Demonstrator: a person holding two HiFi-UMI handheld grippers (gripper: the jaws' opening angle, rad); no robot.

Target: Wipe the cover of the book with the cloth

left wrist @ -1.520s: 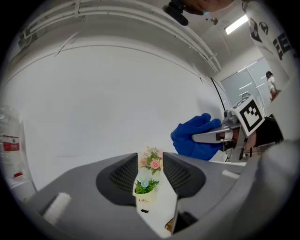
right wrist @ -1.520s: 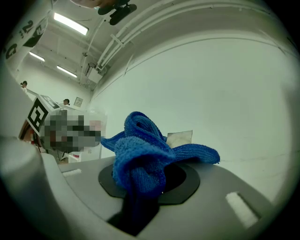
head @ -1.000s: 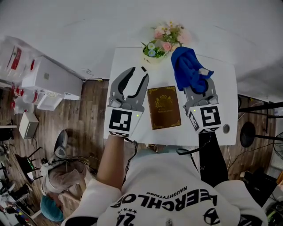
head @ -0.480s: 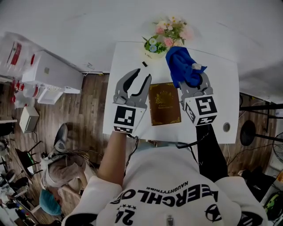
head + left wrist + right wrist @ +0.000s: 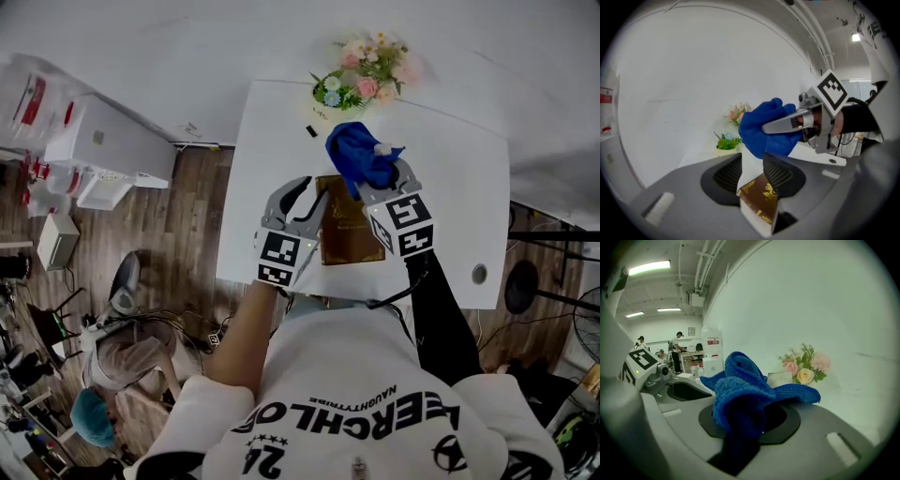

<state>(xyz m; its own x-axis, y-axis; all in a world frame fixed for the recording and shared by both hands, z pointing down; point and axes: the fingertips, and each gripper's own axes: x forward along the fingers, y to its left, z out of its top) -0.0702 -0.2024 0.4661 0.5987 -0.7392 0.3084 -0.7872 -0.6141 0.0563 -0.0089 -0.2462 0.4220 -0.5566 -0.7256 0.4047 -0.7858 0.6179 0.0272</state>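
Observation:
A dark brown book (image 5: 349,234) with gold ornament lies on the white table (image 5: 455,192). My left gripper (image 5: 298,191) is at its left edge, and the left gripper view shows the book (image 5: 761,199) clamped between the jaws, cover facing right, left gripper (image 5: 752,166) shut on it. A bunched blue cloth (image 5: 358,156) sits in my right gripper (image 5: 380,178), hanging over the book's far end. From the left gripper view, the cloth (image 5: 764,131) hangs just beyond the book. In the right gripper view the cloth (image 5: 740,397) fills the jaws of the right gripper (image 5: 751,416).
A pot of pink and white flowers (image 5: 361,80) stands at the table's far edge, close behind the cloth. A small black object (image 5: 310,132) lies left of the cloth. A round hole (image 5: 479,274) is near the table's front right corner. White storage boxes (image 5: 98,159) stand on the floor to the left.
Both grippers moved in toward the book. The left one, wide open before, has closed on the book's left edge. The right one carried the cloth leftward over the book's far end.

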